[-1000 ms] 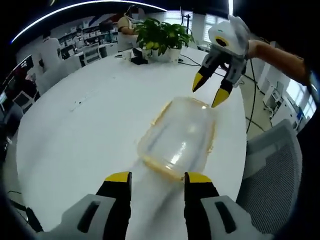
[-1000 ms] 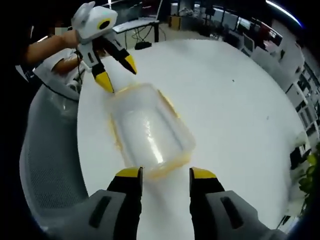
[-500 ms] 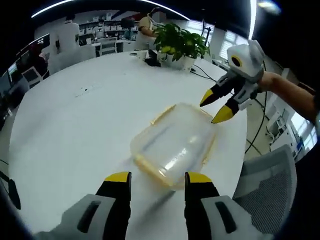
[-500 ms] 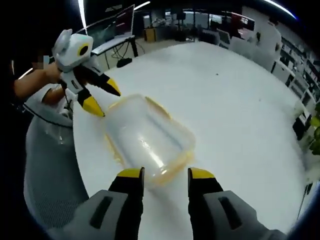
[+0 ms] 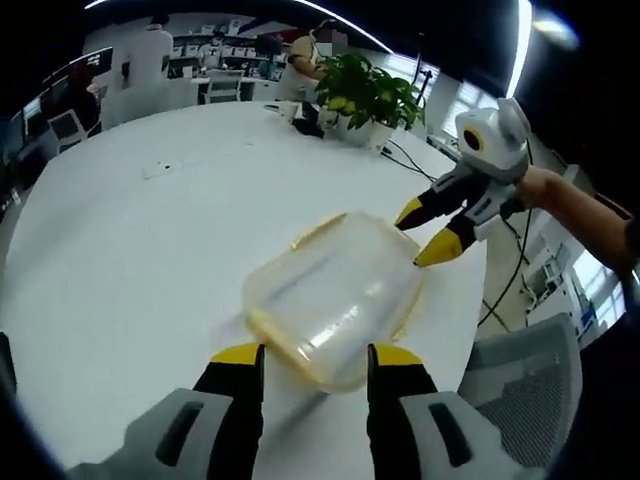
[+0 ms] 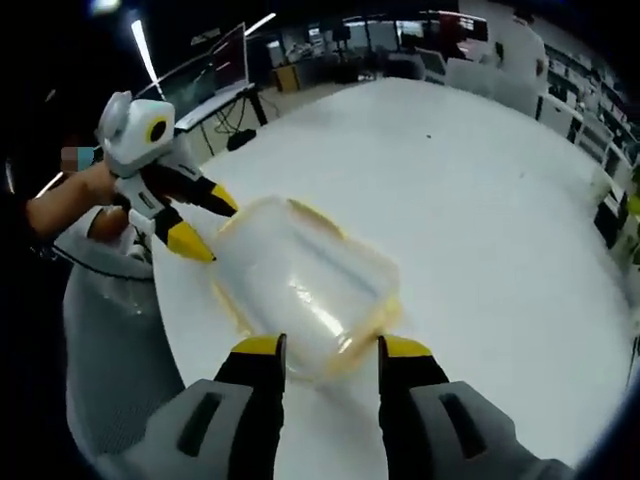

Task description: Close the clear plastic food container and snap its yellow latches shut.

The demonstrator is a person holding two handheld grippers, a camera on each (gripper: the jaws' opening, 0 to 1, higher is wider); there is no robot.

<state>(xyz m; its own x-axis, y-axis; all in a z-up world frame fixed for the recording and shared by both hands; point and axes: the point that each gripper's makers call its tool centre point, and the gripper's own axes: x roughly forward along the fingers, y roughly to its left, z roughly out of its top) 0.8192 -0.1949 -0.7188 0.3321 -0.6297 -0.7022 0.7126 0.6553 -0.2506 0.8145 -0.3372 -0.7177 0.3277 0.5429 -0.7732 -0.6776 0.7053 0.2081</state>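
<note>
The clear plastic container [image 5: 335, 295] lies on the white table [image 5: 150, 230] with its lid on and yellow latches [image 5: 318, 230] along its edges. My left gripper [image 5: 315, 360] is open, its jaws on either side of the container's near end. My right gripper [image 5: 425, 232] comes in from the right, open, its yellow tips at the far corner. In the right gripper view the container [image 6: 305, 285] reaches in between the open jaws of the right gripper [image 6: 330, 350]. The left gripper [image 6: 208, 222], held by a hand, stands open at the container's far left end.
A potted plant [image 5: 365, 90] and cables sit at the table's far edge. A grey mesh office chair [image 5: 520, 380] stands right beside the table, close to the container [image 6: 110, 340]. Desks, a monitor [image 6: 225, 65] and people fill the room behind.
Both grippers have closed in on the container from opposite ends. Its near end now lies between each view's own jaws, and the opposite gripper's tips sit at its far corner.
</note>
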